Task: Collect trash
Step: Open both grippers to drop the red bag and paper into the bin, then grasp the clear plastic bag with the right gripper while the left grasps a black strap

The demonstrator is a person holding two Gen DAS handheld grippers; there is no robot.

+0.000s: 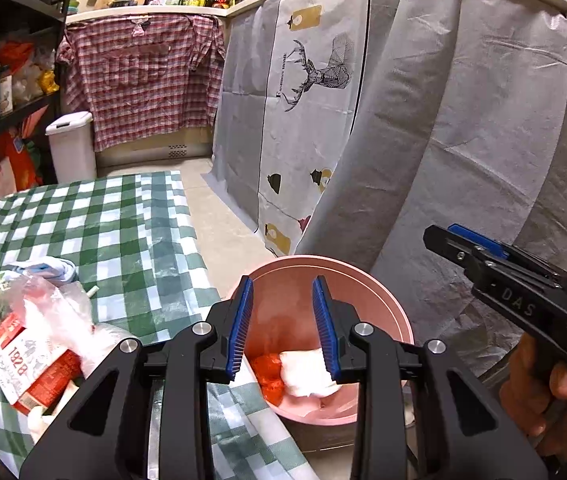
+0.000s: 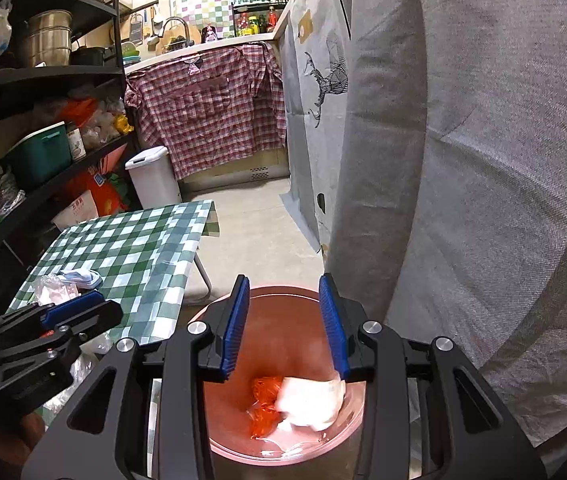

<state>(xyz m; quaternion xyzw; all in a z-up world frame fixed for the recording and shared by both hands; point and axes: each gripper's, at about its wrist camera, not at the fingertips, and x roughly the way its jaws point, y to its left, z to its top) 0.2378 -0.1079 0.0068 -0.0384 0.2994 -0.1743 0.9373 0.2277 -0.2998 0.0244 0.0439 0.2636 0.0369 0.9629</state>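
Left wrist: carton (image 1: 31, 372), bags beside bin (image 1: 371, 292).

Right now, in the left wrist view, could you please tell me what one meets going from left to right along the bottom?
Red carton → left claw over pink bin → right claw.

On the red and white carton (image 1: 31, 372) that lies among the trash on the worktop, the number "1928" is printed in red. On the black body of the right gripper (image 1: 517, 300), seen from the left wrist view, the letters "DAS" can be read. The white sheet with the deer drawing (image 1: 315, 76) carries a line of small print beside the deer, and the orange bag on the shelf (image 2: 95, 196) has some characters, but both are too small to read.
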